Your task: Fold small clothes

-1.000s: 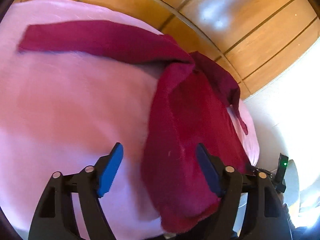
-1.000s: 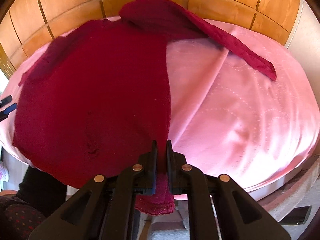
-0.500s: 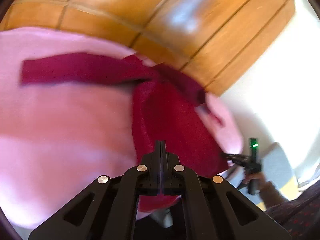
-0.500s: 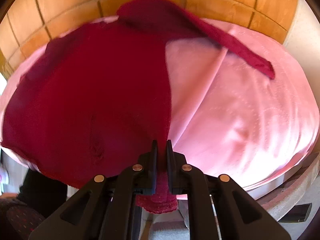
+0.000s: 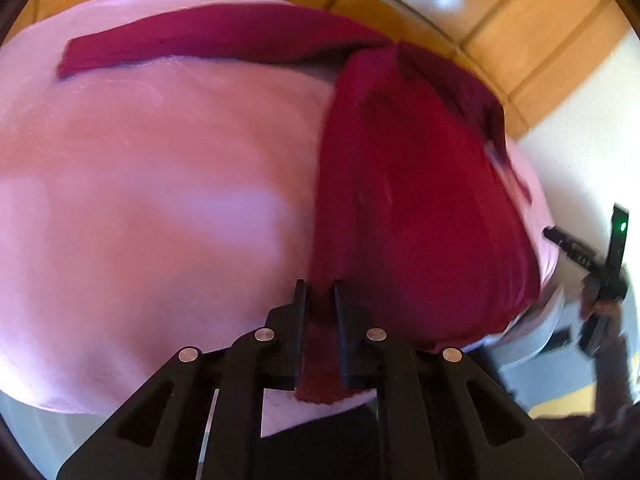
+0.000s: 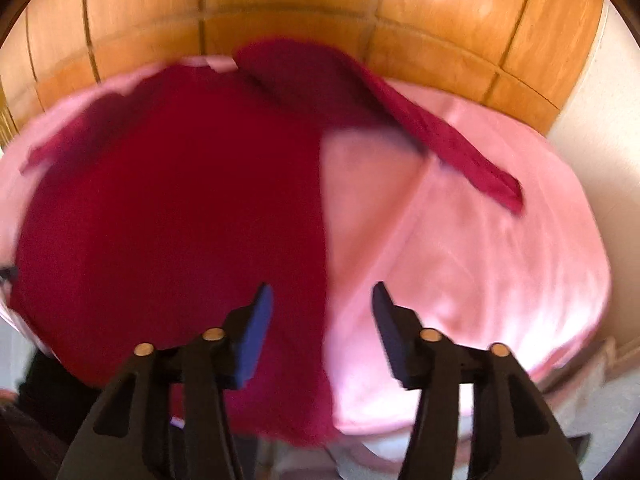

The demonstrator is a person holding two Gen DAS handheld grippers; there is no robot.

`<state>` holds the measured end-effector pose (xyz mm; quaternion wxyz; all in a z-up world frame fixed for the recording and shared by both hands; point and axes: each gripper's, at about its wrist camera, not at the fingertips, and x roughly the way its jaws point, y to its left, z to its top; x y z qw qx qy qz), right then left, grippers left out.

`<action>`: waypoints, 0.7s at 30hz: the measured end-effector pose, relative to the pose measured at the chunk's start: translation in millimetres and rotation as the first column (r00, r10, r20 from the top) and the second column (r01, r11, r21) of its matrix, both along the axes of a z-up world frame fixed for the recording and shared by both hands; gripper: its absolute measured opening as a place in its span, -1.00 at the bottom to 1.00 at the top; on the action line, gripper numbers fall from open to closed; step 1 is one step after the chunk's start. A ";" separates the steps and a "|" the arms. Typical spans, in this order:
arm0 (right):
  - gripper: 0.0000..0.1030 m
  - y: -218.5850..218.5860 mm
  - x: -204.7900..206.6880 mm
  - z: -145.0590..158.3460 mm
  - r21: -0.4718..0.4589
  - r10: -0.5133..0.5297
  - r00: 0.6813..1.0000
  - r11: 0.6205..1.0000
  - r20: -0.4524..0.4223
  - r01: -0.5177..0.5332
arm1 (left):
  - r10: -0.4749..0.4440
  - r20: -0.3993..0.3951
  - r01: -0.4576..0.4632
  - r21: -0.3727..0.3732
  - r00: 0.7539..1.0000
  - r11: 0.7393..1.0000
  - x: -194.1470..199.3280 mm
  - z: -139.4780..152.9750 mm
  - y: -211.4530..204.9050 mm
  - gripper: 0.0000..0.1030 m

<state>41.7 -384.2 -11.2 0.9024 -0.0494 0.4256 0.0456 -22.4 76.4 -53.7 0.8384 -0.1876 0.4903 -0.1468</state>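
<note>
Both blurred — left fingers (image 5: 320,300) opening around garment hem (image 5: 320,368); right fingers (image 6: 320,308) opening, released.

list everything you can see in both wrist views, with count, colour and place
dark red knit long-sleeved garment: one, dark red, spread on the pink cover, one sleeve stretched out across it, hem hanging over the near edge
pink satin cover: one, pink, over a rounded surface under the garment
wooden panelled wall: orange-brown, behind the covered surface
cream wall: pale, at the right edge of the left wrist view
left gripper: one, black, fingers close together with the garment's hem edge between them, opening slightly
right gripper: one, black with blue pads, fingers opening wide above the garment's near edge, holding nothing
person's hand: one, blurred, holding the right gripper, at the right edge of the left wrist view
</note>
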 end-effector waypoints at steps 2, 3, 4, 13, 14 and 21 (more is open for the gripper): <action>0.15 25.0 15.3 -1.9 0.047 0.047 0.999 0.998 0.016 -0.048 | 0.117 0.032 -0.116 -0.032 0.993 0.993 7.5 10.4 29.8 -0.48; 0.15 36.7 22.2 -3.3 0.067 0.068 0.997 0.995 0.021 -0.070 | 0.183 0.036 -0.182 -0.029 0.983 0.983 10.0 15.4 44.9 -0.32; 0.16 53.6 31.9 -6.4 0.090 0.096 0.995 0.991 0.029 -0.098 | 0.251 0.032 -0.251 -0.016 0.967 0.968 16.2 18.0 61.3 -0.14; 0.17 126.3 83.6 -55.6 0.157 0.180 0.984 0.972 -0.012 -0.176 | 0.620 0.047 -0.622 0.091 0.783 0.778 100.0 24.4 187.5 0.34; 0.21 130.2 85.1 -58.1 0.158 0.176 0.984 0.972 -0.009 -0.172 | 0.632 0.036 -0.632 0.093 0.774 0.769 109.7 21.2 193.1 0.34; 0.62 132.7 78.1 -72.6 0.211 0.199 0.978 0.955 0.053 -0.206 | 0.564 -0.005 -0.553 0.195 0.826 0.810 173.7 3.3 195.8 -0.75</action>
